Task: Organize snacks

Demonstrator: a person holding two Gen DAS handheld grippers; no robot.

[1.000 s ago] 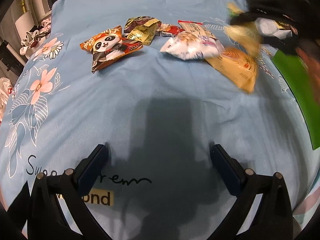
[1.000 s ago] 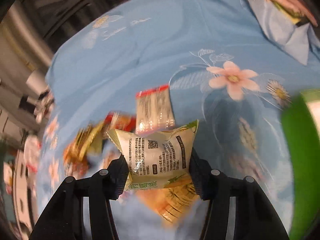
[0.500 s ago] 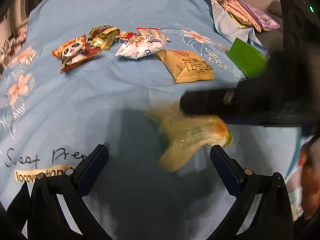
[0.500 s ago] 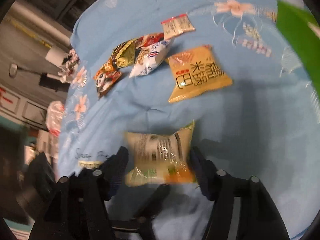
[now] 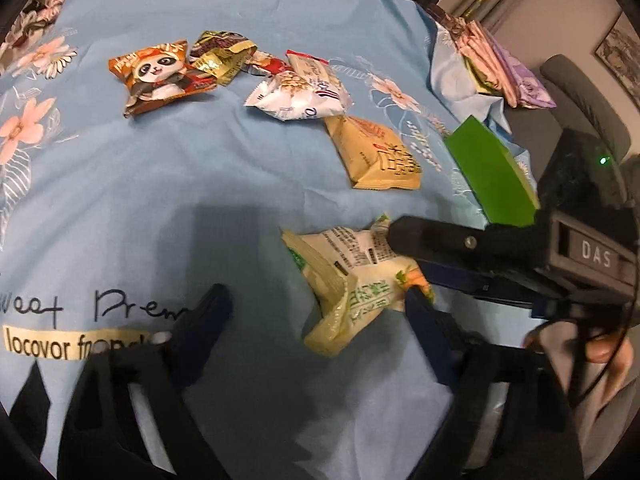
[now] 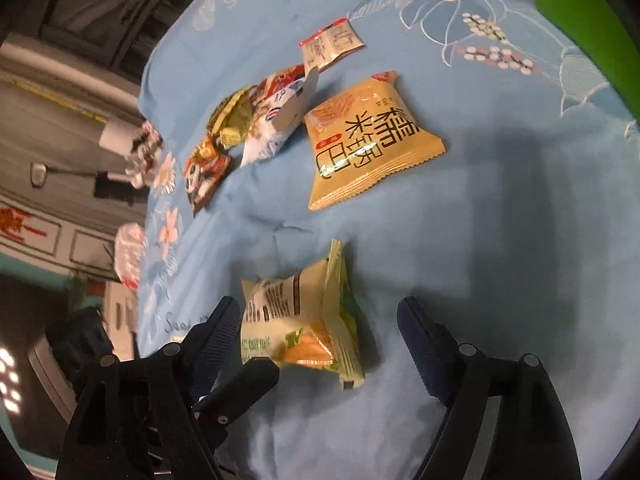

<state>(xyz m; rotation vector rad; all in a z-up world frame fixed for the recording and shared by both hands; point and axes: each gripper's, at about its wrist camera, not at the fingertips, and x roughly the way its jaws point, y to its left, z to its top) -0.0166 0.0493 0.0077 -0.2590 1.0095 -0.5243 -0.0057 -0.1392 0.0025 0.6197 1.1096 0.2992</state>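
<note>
1. The right gripper (image 6: 320, 320) is opening; a pale yellow-green snack packet (image 6: 304, 320) lies between its jaws on the blue floral cloth (image 6: 500, 220).
2. Ahead lies an orange rice-cracker packet (image 6: 368, 140).
3. Ahead-left, more snack packets (image 6: 256, 128) cluster.

1. The left wrist view looks forward and steeply down along the left gripper (image 5: 316, 336), close over the blue floral bedsheet (image 5: 120, 184), facing its far edge.
2. The right wrist view looks down along the right gripper (image 6: 320, 332), equally close, its frame tilted.
3. Both share the pale green snack packet (image 5: 352, 280) (image 6: 304, 316), the yellow rice-cracker packet (image 5: 376, 152) (image 6: 368, 140), the farther snack cluster and the green box (image 5: 488, 172) (image 6: 592, 24).
4. Each view catches the other gripper.
</note>
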